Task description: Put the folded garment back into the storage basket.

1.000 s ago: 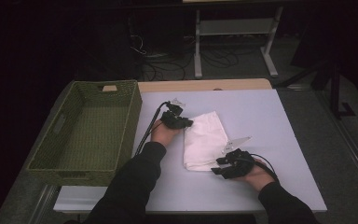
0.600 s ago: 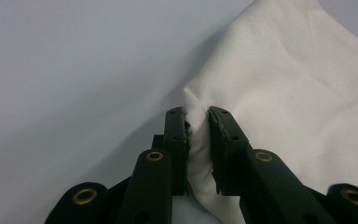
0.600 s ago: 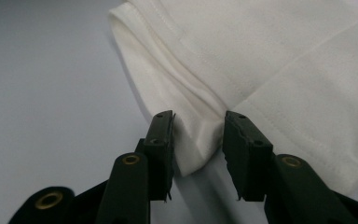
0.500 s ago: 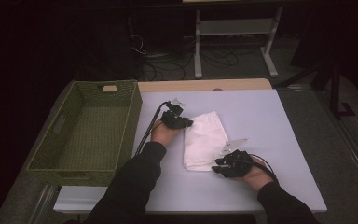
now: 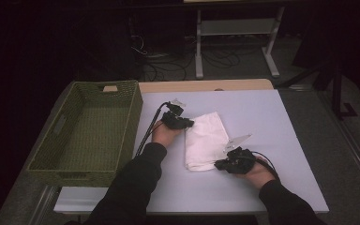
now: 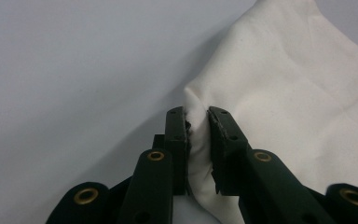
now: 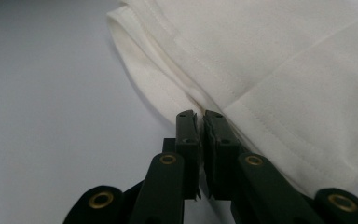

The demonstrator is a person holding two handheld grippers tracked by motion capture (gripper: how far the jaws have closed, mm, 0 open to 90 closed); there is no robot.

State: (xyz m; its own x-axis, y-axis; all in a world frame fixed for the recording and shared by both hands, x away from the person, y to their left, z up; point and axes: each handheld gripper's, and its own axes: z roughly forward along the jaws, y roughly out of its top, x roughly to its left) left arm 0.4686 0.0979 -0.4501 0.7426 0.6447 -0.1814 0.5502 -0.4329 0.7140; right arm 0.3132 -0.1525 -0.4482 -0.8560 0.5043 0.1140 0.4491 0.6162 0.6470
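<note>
Both the left gripper (image 5: 187,123) and the right gripper (image 5: 219,164), whose jaws have just been closing, pinch opposite edges of the folded white cotton cloth (image 5: 206,146), ready to lift it evenly

One camera looks from high up, two ride low on the hands.

The high view looks forward and down on the whole bench (image 5: 262,117). The left gripper (image 6: 197,121) view sits very close behind its fingers (image 6: 175,135), looking along them at the white cloth (image 6: 298,93). The right gripper (image 7: 200,119) view does the same from the cloth's other end. All three views share that cloth.
</note>
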